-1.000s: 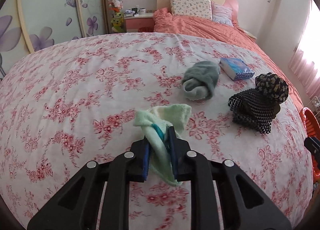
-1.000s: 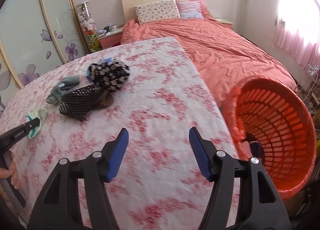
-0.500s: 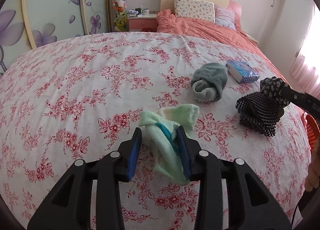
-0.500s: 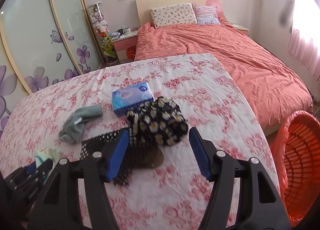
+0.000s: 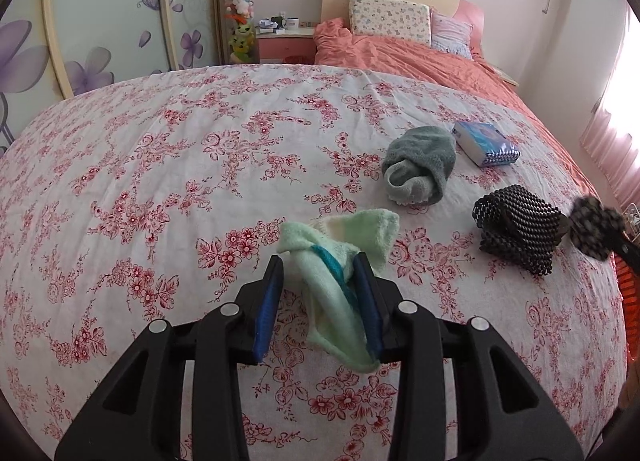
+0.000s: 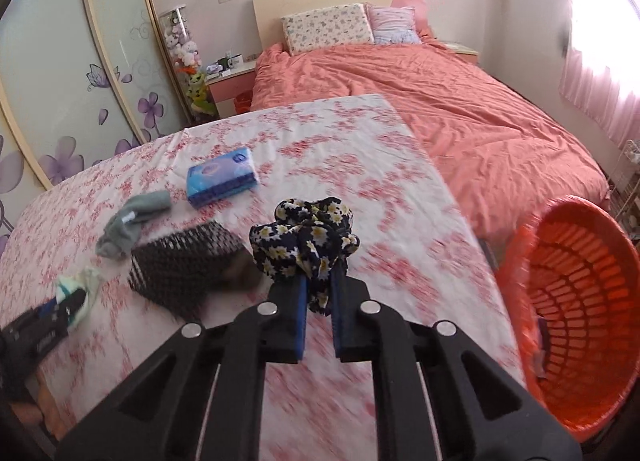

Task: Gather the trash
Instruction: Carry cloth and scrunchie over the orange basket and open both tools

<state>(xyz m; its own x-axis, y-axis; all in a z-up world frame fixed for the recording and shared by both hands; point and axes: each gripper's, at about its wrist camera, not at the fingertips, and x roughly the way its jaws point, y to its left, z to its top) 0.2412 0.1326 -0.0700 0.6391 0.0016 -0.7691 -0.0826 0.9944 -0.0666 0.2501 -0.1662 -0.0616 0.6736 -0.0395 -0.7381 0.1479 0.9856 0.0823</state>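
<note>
**Two grippers, two pieces of cloth, one basket waiting**

At the far left of the right wrist view, the left gripper (image 6: 70,307) stands over the pale mint-green fuzzy sock (image 5: 340,261) on the tabletop covered in white cloth printed with red flowers (image 5: 160,181). In its own view the blue pads are parted. The sock lies loosely between them and drapes against the right pad, but it is not squeezed, so I read this gripper as released around the sock, probably lined up for a pick.

Moving right in the left wrist view, a grey-green knitted sock rolled into a soft ball (image 5: 420,169) lies beside a blue plastic-wrapped tissue packet (image 5: 486,143), flat and glossy. Right of centre sits a black open-mesh foam sleeve (image 5: 516,229), springy-looking and crumpled, resting on the cloth.

The right gripper (image 6: 318,301) is clenched on a dark fabric scrunchie with yellow and white daisies (image 6: 304,241). The gathered cloth bunches above the blue pads, pinched at its lower fold, and is off the tabletop. That grip suits carrying something limp.

At the right edge, the orange slotted plastic basket (image 6: 580,301) stands beside the tabletop, tilted toward the camera, and appears to be the destination. Behind it is the salmon-covered bed (image 6: 440,101).
</note>
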